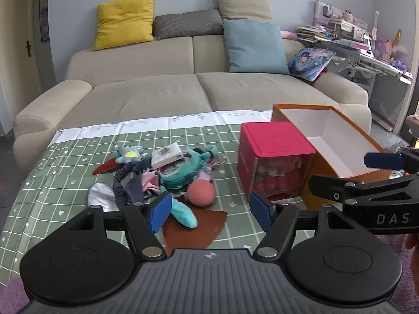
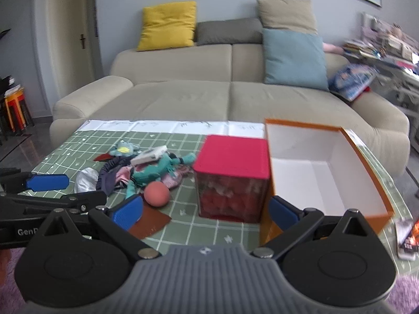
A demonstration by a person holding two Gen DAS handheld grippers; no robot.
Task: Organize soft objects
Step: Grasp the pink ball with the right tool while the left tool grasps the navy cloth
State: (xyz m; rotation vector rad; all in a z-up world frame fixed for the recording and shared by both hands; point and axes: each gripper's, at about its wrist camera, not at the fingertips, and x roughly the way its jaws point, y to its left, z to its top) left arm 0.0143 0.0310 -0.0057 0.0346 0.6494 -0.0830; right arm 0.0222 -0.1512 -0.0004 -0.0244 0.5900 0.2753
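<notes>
A pile of soft things lies on the green checked tablecloth [image 1: 65, 162]: a teal plush [image 1: 183, 167], a small blue plush [image 1: 128, 154], a dark fabric band [image 1: 125, 183], a pink ball [image 1: 201, 193] and a white card box [image 1: 167, 155]. An open orange box [image 1: 330, 141] with a white inside stands at the right, also in the right wrist view [image 2: 314, 172]. My left gripper [image 1: 212, 210] is open and empty just before the pile. My right gripper [image 2: 204, 212] is open and empty in front of the red-lidded box [image 2: 233, 178].
The red-lidded clear box [image 1: 272, 162] stands between the pile and the orange box. A brown flat piece [image 1: 193, 225] lies near the front edge. A beige sofa [image 1: 183, 89] with cushions is behind the table. A phone [image 2: 406, 238] lies at the right.
</notes>
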